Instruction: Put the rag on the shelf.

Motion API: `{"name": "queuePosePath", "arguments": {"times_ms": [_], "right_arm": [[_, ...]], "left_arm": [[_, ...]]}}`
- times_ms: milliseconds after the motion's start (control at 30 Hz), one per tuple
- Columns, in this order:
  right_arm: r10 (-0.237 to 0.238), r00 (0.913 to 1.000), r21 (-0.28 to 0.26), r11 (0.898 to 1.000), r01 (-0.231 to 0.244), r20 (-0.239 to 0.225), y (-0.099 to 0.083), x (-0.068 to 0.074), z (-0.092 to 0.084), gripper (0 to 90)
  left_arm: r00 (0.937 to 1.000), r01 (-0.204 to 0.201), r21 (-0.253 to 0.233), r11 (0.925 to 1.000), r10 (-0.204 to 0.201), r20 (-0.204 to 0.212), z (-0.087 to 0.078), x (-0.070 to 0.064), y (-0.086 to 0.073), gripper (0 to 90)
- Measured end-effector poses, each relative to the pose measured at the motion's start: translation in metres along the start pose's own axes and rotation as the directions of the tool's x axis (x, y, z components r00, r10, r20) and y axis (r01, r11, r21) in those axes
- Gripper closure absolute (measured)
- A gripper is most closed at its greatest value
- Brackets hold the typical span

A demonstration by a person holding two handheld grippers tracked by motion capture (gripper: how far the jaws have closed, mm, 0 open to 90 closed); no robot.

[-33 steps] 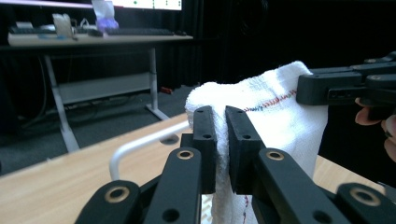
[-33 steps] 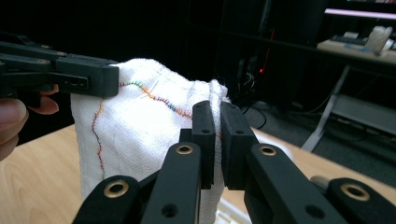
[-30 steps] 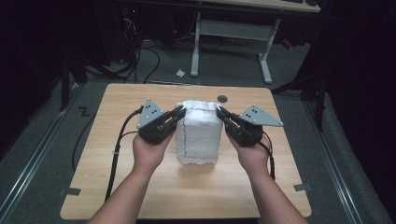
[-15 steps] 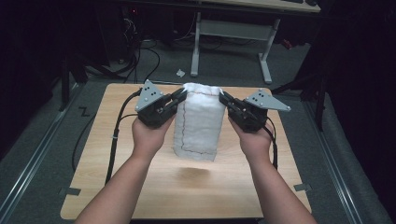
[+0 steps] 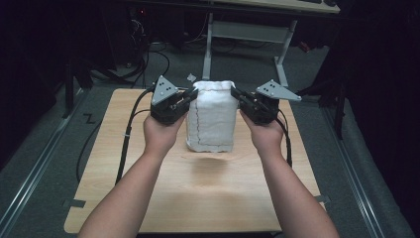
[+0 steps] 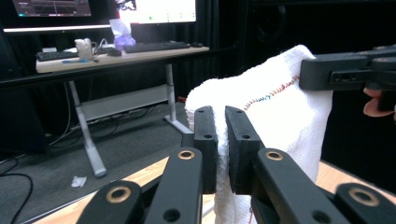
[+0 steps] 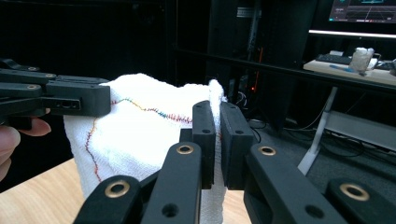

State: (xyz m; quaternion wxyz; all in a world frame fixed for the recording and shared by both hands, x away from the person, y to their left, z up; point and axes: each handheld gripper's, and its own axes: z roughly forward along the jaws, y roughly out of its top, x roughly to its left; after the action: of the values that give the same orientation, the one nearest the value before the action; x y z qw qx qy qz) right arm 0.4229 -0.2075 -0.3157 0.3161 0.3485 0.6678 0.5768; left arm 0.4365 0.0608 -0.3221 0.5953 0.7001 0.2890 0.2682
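A white towel (image 5: 212, 119) with a coloured stitched seam hangs folded between my two grippers, lifted clear of the wooden table (image 5: 198, 193). My left gripper (image 5: 190, 98) is shut on the towel's top left corner. Its jaws pinch the cloth edge (image 6: 223, 140) in the left gripper view. My right gripper (image 5: 236, 97) is shut on the top right corner, and the cloth (image 7: 140, 130) is clamped between its jaws in the right gripper view. Both hands hold the towel up at about the same height, and its lower edge hangs just above the tabletop.
The table's edges lie left, right and near me, with grey floor (image 5: 44, 163) around it. A desk frame (image 5: 247, 34) stands beyond the far edge. A desk with a keyboard and monitors (image 6: 116, 46) stands in the background. Cables trail from the left gripper across the table.
Both grippers have risen and moved away from me with the towel. The cloth, resting on the table a second ago, now hangs free above it.
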Motion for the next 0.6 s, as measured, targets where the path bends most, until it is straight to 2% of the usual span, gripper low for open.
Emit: {"name": "queuePosePath", "arguments": {"times_ms": [267,333,467,600], "right_arm": [[0.012,0.9999,-0.003,1.0,-0.012,-0.003,0.0,-0.007,0.01,86.3],[0.018,0.9998,-0.006,1.0,-0.018,0.003,0.0,-0.009,0.013,86.2],[0.031,0.9995,-0.009,0.999,-0.031,-0.001,0.002,-0.016,0.017,86.3],[0.022,0.9998,0.003,1.0,-0.022,0.003,0.003,-0.019,0.021,86.2]], "left_arm": [[1.0,0.007,0.005,1.0,-0.007,-0.006,0.009,0.009,0.009,84.2],[0.9995,0.032,0.003,0.9995,-0.032,-0.004,0.011,0.01,0.01,84.2],[0.9998,0.016,0.014,0.9998,-0.016,-0.013,0.018,0.012,0.012,84.2],[0.9997,0.022,0.026,0.9994,-0.022,-0.015,0.024,0.016,0.013,84.2]]}}
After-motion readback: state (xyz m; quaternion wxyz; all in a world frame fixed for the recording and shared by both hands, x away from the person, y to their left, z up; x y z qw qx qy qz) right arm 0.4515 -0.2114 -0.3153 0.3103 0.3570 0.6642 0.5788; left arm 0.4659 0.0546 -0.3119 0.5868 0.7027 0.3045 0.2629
